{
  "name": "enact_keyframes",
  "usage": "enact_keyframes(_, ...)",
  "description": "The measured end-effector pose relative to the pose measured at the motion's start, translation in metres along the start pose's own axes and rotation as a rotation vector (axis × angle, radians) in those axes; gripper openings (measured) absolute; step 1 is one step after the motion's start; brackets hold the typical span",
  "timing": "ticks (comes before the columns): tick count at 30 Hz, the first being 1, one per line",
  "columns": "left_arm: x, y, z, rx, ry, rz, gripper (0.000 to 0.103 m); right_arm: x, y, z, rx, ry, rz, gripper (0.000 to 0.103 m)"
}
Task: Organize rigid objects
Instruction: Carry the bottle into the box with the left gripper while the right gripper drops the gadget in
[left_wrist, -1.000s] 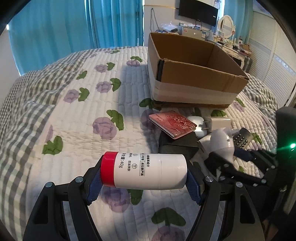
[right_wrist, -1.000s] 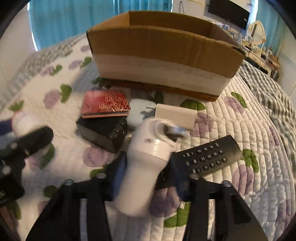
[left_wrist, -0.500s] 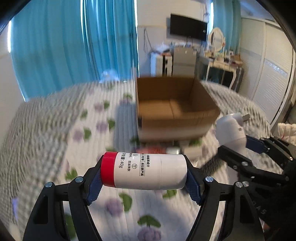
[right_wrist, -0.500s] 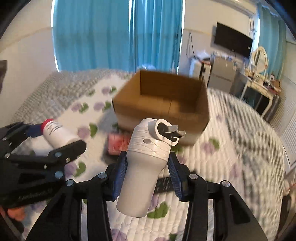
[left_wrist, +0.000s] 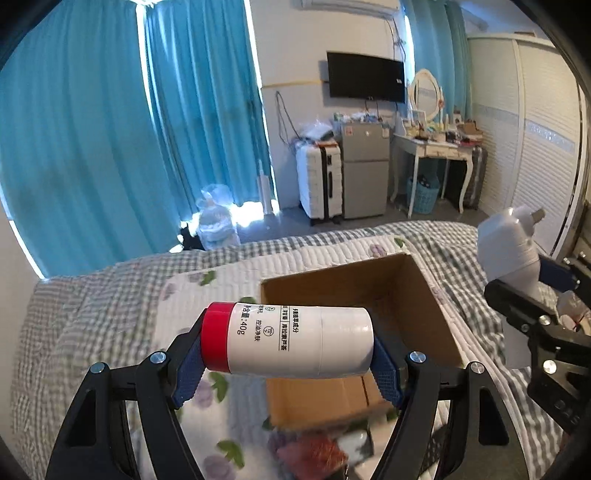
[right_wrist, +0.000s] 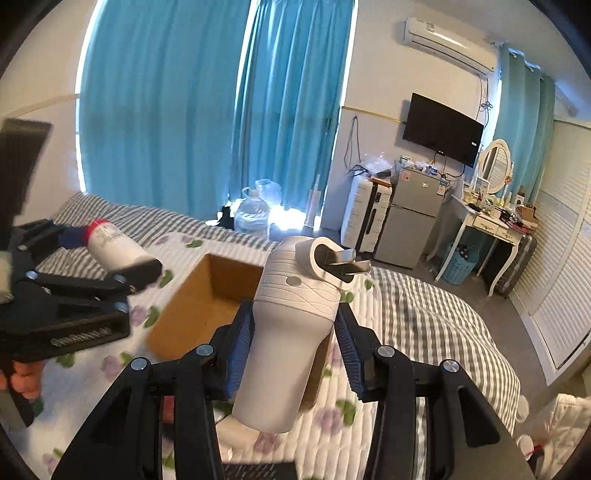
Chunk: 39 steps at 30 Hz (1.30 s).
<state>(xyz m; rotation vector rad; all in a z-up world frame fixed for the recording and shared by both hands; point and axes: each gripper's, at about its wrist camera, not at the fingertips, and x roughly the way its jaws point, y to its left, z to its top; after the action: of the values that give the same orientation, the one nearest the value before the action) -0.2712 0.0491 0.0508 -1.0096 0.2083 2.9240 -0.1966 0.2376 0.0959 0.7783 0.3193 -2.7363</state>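
Both grippers have come up off the bed since a second ago; the clutter that filled the views then now sits low and blurred at the bottom edge.

Left gripper is clenched on the white cylindrical bottle with a red cap. It lies crosswise between the blue pads, cap end to the left, printed label facing my camera. I see it held in the air in front of the open brown cardboard box.

Right gripper is grasping the white plastic plug adapter by its narrower lower body, pads on either side. The adapter stands roughly upright, tilted slightly, metal prongs sticking out to the right at the top. From this view the box is beyond and slightly left of it, interior looks empty where I can see it.

Box rests on the quilted bed cover with purple flowers and grey check border. Each gripper shows at the edge of the other's view: the right one at the far right, the left one at the far left. Reddish blurred item lies near the box's front corner; can't identify it.
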Motion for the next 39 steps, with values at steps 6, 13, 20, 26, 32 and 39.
enact_keyframes(6,0.088,-0.021,-0.019,0.022,0.117,-0.02,0.077,0.071,-0.012,-0.007,0.032,0.047,0.023,0.044)
enact_keyframes(13,0.115,-0.037,-0.042,0.056,0.124,-0.006,0.085,0.132,-0.02,-0.033,0.034,0.123,0.044,0.044)
enact_keyframes(20,0.102,-0.037,-0.037,0.035,0.083,-0.024,0.099,0.143,-0.023,-0.033,0.029,0.103,0.029,0.044)
enact_keyframes(26,0.062,-0.028,-0.043,0.009,0.057,-0.031,0.099,0.125,-0.026,-0.026,0.084,0.037,-0.01,0.084)
enact_keyframes(32,-0.012,-0.019,-0.057,-0.009,0.026,-0.093,0.102,0.065,-0.022,-0.018,0.089,0.013,-0.06,0.084)
enact_keyframes(39,-0.077,0.004,-0.071,-0.029,-0.007,-0.046,0.102,-0.016,-0.005,-0.028,0.05,0.003,-0.09,0.09)
